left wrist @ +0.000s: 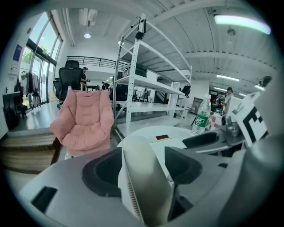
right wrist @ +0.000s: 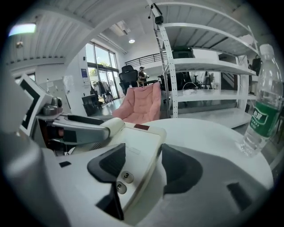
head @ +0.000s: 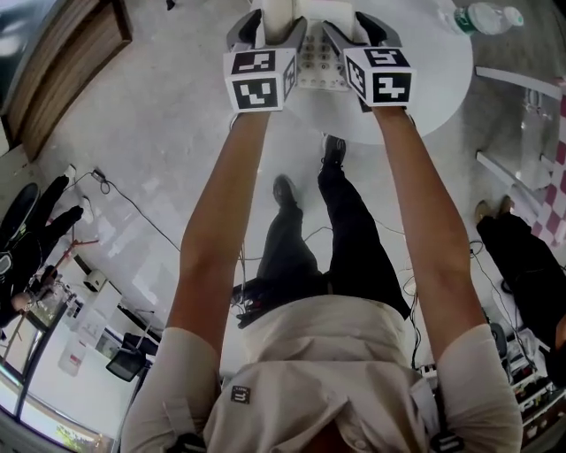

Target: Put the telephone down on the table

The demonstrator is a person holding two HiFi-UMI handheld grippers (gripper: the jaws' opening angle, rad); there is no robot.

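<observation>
A cream desk telephone (head: 320,64) sits at the near edge of a round white table (head: 433,80). Its handset (left wrist: 142,177) stands between the pads of my left gripper (left wrist: 144,168), which lie against it on both sides. My right gripper (right wrist: 142,166) has the keypad side of the telephone body (right wrist: 137,146) in its jaws, one pad over the number keys and the other at the body's right edge. In the head view the left gripper (head: 274,22) and the right gripper (head: 354,31) flank the telephone, arms stretched forward. The underside of the telephone is hidden.
A plastic water bottle (right wrist: 262,106) stands on the table to the right. A pink chair (left wrist: 84,119) and white metal shelving (left wrist: 146,88) lie beyond the table. People stand at the left (head: 35,230) and right (head: 522,257), with cables on the floor.
</observation>
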